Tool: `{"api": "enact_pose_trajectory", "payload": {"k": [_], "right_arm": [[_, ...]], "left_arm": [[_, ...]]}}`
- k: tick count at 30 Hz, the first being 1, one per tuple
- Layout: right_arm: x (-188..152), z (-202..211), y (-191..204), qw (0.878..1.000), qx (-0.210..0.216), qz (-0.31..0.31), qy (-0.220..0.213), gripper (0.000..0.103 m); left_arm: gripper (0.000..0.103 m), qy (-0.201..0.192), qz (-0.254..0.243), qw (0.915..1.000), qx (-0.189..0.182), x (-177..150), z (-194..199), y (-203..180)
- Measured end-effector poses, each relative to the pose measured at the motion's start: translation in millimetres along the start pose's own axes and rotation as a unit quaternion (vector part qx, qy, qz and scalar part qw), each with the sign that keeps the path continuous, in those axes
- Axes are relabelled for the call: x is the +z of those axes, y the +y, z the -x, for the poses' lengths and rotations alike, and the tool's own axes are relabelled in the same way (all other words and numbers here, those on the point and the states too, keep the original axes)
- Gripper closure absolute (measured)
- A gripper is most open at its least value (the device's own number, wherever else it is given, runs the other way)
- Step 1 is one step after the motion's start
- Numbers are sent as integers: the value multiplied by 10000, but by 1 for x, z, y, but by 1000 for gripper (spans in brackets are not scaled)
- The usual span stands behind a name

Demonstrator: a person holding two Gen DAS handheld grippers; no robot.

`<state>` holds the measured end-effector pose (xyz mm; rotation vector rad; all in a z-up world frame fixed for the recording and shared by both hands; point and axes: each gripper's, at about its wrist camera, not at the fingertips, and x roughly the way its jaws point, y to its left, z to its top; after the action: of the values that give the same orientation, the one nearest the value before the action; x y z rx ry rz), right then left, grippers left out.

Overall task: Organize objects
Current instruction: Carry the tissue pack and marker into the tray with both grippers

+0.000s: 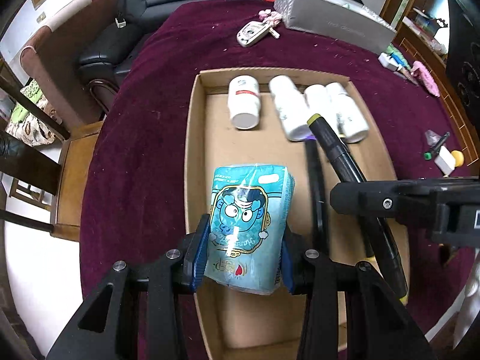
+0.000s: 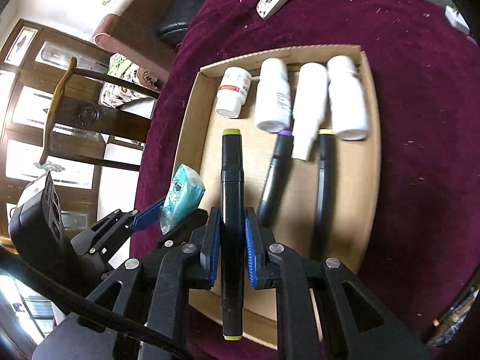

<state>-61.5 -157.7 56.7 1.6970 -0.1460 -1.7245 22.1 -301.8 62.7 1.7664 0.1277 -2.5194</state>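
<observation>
Left wrist view: the left tool (image 1: 244, 258) is seen closed partway on a teal tissue pack (image 1: 249, 225), which is pinched between its blue pads above the near left part of a shallow cardboard box (image 1: 192, 156). The box is set on a desk (image 1: 144, 138) covered in a dark maroon cloth. Along the far wall of the box, four white bottles are laid on their sides: a short one with a red band (image 1: 243, 102) at the left, then three taller ones (image 1: 289, 108) close together to its right. A black marker with a purple end (image 1: 315, 180) is laid lengthwise in the box, near the bottles. Beyond the box, a white key fob (image 1: 250, 33) and a long grey box (image 1: 333, 19) are seen on the cloth.

Right wrist view: the right tool (image 2: 231, 249) is shown shut tight on a black marker with yellow-green end caps (image 2: 231, 198), which is held lengthwise above the middle of the box. To its right, a black marker with a yellow end (image 2: 324, 186) lies in the box beside the purple-ended one, both ends close to the bottles. The left tool and its tissue pack are visible at the left, just beside the box's left wall.
</observation>
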Motion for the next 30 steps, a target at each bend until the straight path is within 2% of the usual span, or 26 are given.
{"api": "enact_pose_trajectory", "payload": {"k": [14,22,30], "right_arm": [[20,-39,-4,9986,-122,-515,31,90],[22,-48,-16,9968,-201,-761,-101,90],[22,-46,-16,9971,-256,-683,-195,90]], "left_arm": [[68,263,-49,9995,-181,27,-39,3],[67,196,-7,9997,-133,34,-45,2],[62,105,43,9999,-125,35,-46,1]]}}
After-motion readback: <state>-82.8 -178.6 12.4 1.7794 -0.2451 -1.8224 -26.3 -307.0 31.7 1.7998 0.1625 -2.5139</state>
